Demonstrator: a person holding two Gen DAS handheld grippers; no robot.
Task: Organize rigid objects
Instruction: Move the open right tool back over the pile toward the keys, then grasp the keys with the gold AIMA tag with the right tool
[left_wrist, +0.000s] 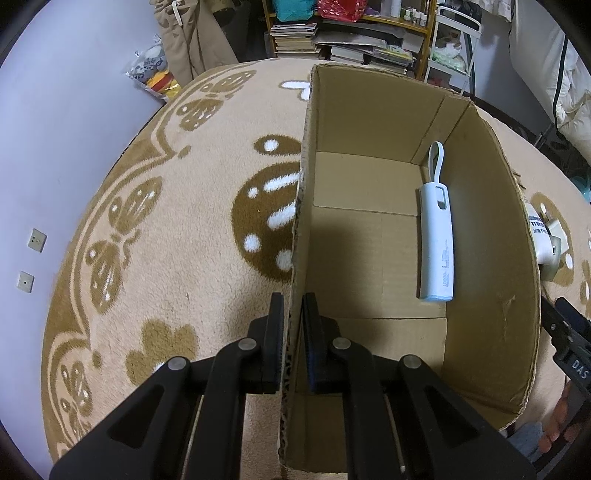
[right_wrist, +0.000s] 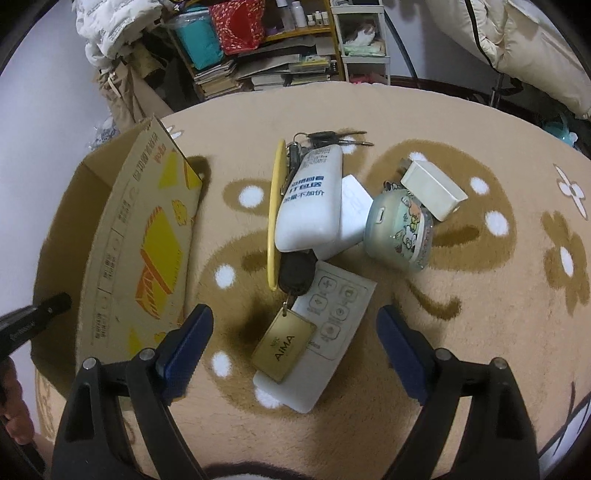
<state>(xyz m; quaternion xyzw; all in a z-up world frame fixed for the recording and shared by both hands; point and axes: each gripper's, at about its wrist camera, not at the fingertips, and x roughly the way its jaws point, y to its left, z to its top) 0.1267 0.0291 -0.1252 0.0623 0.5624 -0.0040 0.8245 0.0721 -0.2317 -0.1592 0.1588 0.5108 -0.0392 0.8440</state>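
Cardboard box (left_wrist: 369, 240) standing open-topped on a patterned rug (left_wrist: 166, 221), with a slim white power bank (left_wrist: 437, 236) lying flat on its floor against the right wall, loop strap toward the far end. Left tool (left_wrist: 293, 332) clenched on the box's left wall, one black finger outside, the other inside, the corrugated edge pinched between them.

To the right of the box, a heap of small rigid things on the rug: a white remote (right_wrist: 321, 339) nearest, a brass AIMA key tag (right_wrist: 284, 345) resting on it, tied to a black key fob (right_wrist: 295, 273). Behind these, a white bottle with blue print (right_wrist: 314, 199) lying on its side, a thin yellow strip (right_wrist: 275, 214) along its left side, a bunch of keys (right_wrist: 328, 138) at its far end. A white adapter (right_wrist: 352, 206) tucked against the bottle's right side, then a rounded pale case with cartoon stickers (right_wrist: 400, 229) and a white rectangular box (right_wrist: 432, 188) touching its far side.

Right tool (right_wrist: 293, 325) released, blue-padded fingers spread wide, hovering on either side of the remote and tag, gripping nothing.

Tan rug with darker brown blobs, white dots and flower shapes, covering the whole surface. Beyond its far edge, a crowded shelf (right_wrist: 273, 55) of stacked books, bottles, a teal tub and a red patterned bag; pale lilac wall (left_wrist: 55, 110) on the left with two sockets; white bedding (right_wrist: 517, 44) heaped on the right.
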